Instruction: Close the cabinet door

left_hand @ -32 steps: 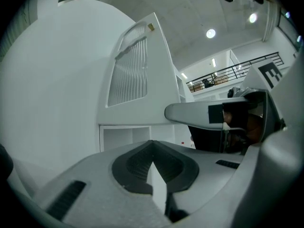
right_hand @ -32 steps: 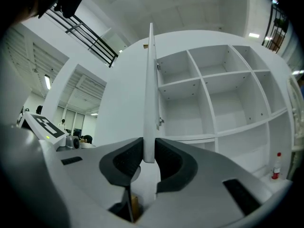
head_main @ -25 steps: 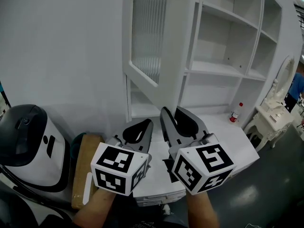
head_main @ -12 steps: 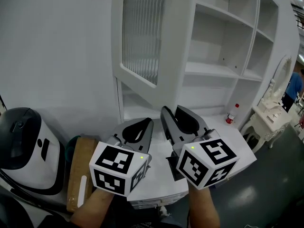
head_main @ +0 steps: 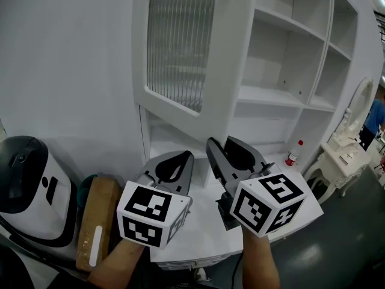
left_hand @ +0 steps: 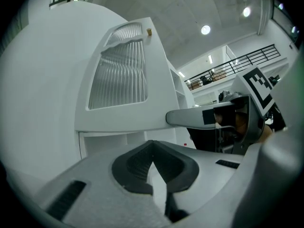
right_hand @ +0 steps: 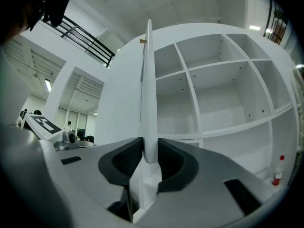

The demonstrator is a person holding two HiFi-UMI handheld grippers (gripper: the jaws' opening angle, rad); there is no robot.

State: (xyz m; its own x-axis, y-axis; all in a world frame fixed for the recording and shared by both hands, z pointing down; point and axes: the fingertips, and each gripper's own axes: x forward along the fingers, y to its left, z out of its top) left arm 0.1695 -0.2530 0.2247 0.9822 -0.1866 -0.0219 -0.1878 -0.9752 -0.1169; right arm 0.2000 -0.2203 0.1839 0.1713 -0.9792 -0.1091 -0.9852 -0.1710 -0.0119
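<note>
**Door edge stands between the right jaws**

Head view: the cabinet door [head_main: 180,47] hangs swung out from the left edge of the cabinet [head_main: 283,95]; its free edge runs upright and comes nearest the person; the right gripper [head_main: 221,144] sits just below and in front of that edge's lower end; the left gripper [head_main: 187,155] is beside it, further from the edge, tips together.

Left gripper view: the left gripper [left_hand: 152,144] has its pads met at the tip with nothing between; the cabinet door [left_hand: 121,80] shows its ribbed pane above and ahead, well apart from these jaws.

Right gripper view: the cabinet door [right_hand: 148,89] appears edge-on as one upright strip whose lower end drops between the pads of the right gripper [right_hand: 149,158]; those jaws are opening and flank the edge closely, though I cannot tell whether they touch it; the open shelves lie to the right of the strip, so the closing swing likely goes that way, and the right hand is the nearer for it.
</note>
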